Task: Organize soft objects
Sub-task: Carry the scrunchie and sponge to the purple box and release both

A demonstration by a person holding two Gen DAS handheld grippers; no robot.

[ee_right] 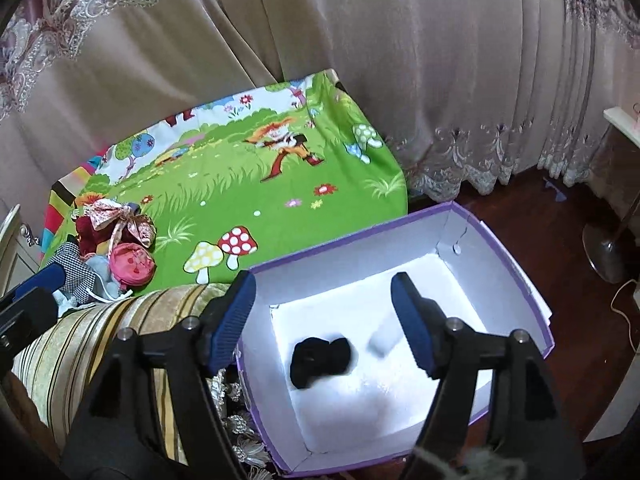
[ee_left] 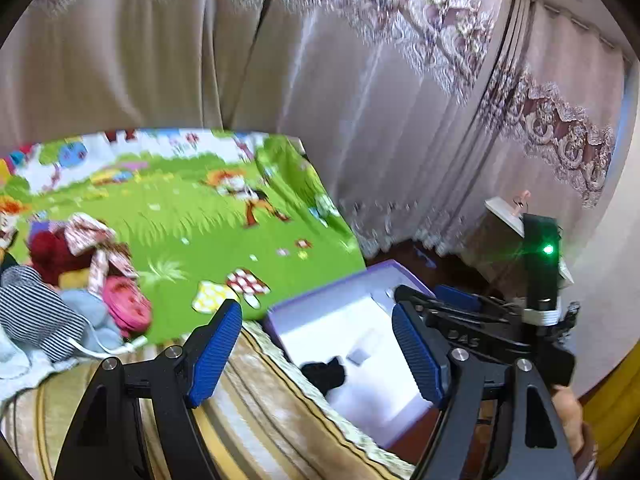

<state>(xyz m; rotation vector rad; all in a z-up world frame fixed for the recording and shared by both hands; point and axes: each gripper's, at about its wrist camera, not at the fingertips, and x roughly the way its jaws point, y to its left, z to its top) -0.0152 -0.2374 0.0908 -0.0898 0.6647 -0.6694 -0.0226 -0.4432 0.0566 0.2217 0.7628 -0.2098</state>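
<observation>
A purple box [ee_right: 360, 236] with a white inside stands on the floor beside the bed. In it lie a black soft bundle [ee_right: 320, 360] and a small white piece [ee_right: 384, 340]. My right gripper [ee_right: 322, 320] hangs open above the box with nothing between its blue pads. My left gripper [ee_left: 316, 344] is open and empty too, over the striped bed edge [ee_left: 260, 400] and the box [ee_left: 320, 292]. A pile of soft things [ee_left: 80, 280] lies far left on the green cartoon sheet [ee_left: 200, 220]: a pink round piece [ee_right: 132, 264], a red plush, striped cloth.
Heavy beige curtains [ee_right: 360, 60] hang close behind the bed and box. A floor lamp's base [ee_right: 604, 252] and a cord sit on the dark wood floor at right. A white table corner [ee_left: 504, 208] shows far right.
</observation>
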